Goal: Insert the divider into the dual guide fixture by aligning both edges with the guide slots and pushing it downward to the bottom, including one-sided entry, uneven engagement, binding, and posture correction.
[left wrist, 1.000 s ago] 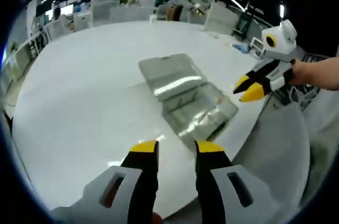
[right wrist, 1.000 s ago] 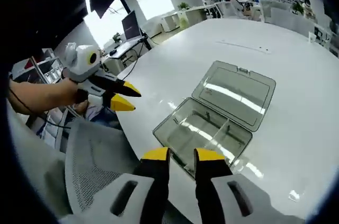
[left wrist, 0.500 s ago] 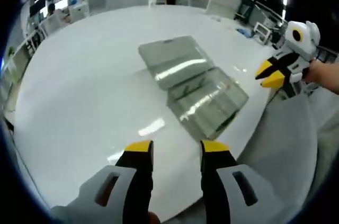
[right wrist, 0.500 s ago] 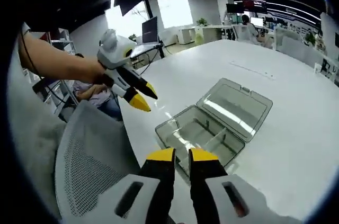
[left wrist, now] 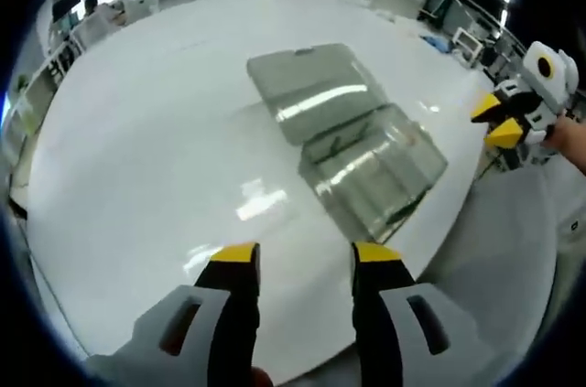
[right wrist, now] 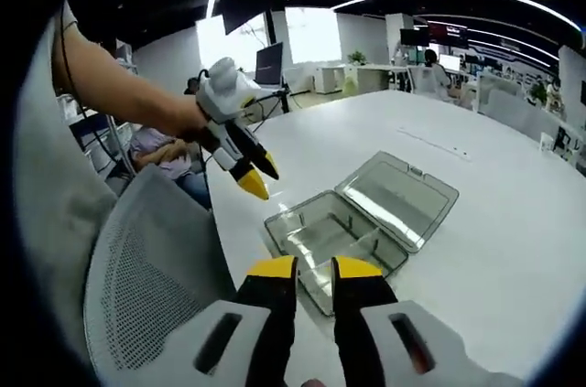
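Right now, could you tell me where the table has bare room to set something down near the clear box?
The white table is bare on the far side of the clear box and beyond its open lid. It is tight on the near side: the box sits close to the table edge beside the mesh chair.

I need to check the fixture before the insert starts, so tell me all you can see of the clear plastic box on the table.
The clear plastic box is a shallow, smoke-tinted tray lying open on the white table near its edge. Its hinged lid is folded back flat beside it. A thin clear divider stands inside. Neither gripper touches it.
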A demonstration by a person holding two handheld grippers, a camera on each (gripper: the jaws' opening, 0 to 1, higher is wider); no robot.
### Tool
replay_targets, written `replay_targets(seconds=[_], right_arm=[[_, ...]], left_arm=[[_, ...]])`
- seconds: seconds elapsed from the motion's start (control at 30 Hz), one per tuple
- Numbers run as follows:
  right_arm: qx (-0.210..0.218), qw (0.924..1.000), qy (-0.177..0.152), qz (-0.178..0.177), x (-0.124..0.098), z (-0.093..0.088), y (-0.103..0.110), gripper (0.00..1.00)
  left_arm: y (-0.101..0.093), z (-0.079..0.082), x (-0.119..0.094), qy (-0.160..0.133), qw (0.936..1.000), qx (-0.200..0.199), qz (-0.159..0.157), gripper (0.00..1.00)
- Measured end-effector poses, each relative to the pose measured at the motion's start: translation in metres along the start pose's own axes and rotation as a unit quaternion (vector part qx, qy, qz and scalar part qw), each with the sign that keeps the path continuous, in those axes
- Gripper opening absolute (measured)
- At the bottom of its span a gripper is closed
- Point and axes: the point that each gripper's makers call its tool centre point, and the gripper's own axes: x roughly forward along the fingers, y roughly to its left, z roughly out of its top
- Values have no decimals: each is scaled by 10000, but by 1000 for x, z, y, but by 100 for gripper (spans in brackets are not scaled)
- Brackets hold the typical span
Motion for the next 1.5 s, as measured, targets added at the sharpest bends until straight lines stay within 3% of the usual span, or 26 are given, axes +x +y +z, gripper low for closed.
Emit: replay_targets(seconds=[0.27,0.83,1.5], right_arm=[[-260,9996,-120,-42,-6,0,-2,16],[-339,9993,-148,18,-16,-8,-2,33],[-576,9980,41,262,-22,-19,9,43]], left_arm=[[5,2,13,183,9995,-240,93,39],[14,2,32,491,9951,-767,396,44],[21,1,44,818,9894,-904,791,45]])
